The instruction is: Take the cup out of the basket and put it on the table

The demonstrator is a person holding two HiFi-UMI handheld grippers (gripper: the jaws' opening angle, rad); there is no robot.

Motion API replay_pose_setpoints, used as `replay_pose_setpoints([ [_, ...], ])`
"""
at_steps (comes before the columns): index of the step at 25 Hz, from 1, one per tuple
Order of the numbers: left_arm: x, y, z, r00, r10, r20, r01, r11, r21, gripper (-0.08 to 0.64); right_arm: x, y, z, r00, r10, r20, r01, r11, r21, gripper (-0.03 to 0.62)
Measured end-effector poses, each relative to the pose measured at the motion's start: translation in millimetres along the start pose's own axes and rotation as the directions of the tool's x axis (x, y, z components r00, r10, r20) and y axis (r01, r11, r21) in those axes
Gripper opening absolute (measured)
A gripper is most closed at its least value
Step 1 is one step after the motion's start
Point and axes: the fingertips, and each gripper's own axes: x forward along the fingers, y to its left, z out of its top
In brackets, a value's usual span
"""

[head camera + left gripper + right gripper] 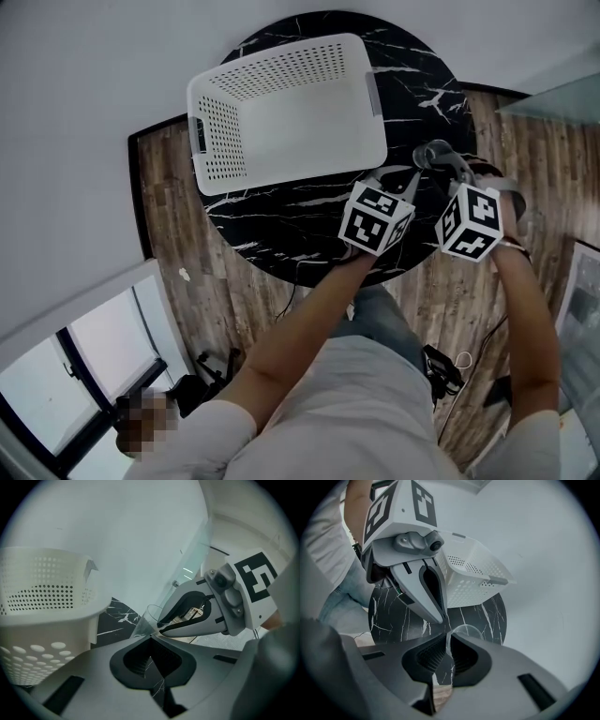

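A clear glass cup (430, 155) is at the right edge of the round black marble table (309, 220), outside the white perforated basket (211, 131). My right gripper (441, 161) is shut on the cup's rim; the thin glass wall (468, 631) shows between its jaws (446, 637). I cannot tell whether the cup's base touches the table. My left gripper (405, 178) is shut with nothing in it, its tips (442, 617) just beside the cup. In the left gripper view the cup (149, 617) stands right past the shut jaws (151, 639), pinched by the right gripper's fingertips (161, 622). The basket looks empty.
The basket (42, 597) fills the table's far left half and stands close to both grippers. Wooden floor (450, 291) surrounds the table, with a glass panel (553, 94) at the right and cables (450, 366) near the person's legs.
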Motion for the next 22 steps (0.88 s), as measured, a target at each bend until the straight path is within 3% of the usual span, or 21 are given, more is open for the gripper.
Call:
replay_pose_setpoints([
  [22, 18, 26, -36, 0.998, 0.042, -0.041, -0.044, 0.998, -0.048, -0.003, 46, 19, -8, 1.000, 0.027, -0.005, -0.027, 0.999, -0.044, 0.031],
])
